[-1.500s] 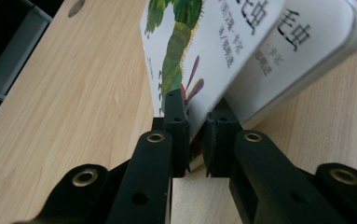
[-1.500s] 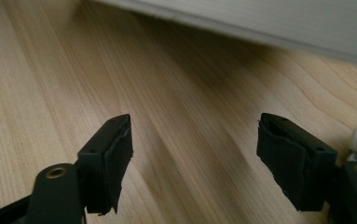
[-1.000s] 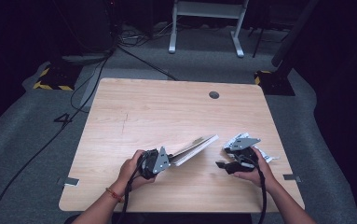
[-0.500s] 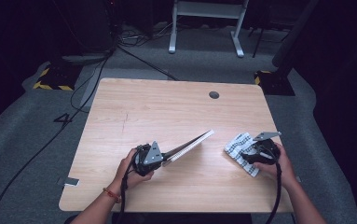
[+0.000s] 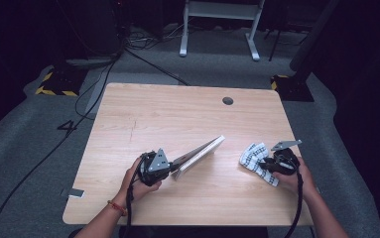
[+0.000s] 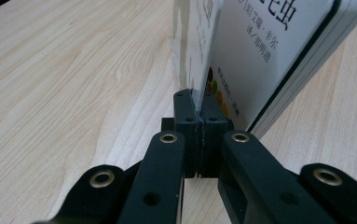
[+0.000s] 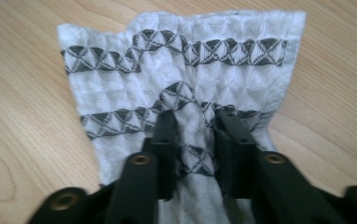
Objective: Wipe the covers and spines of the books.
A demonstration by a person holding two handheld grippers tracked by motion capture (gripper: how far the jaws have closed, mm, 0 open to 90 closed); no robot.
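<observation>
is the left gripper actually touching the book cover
Touching. In the left gripper view the left gripper has its jaws shut on the book cover.

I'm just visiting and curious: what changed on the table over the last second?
The right gripper carried the patterned cloth away from the book, out toward the table's right edge, jaws pinching a fold of it. The left gripper stayed clamped on the book's cover, holding it tilted up in much the same spot.

Table lit — surroundings dark; close-ups soft.
</observation>
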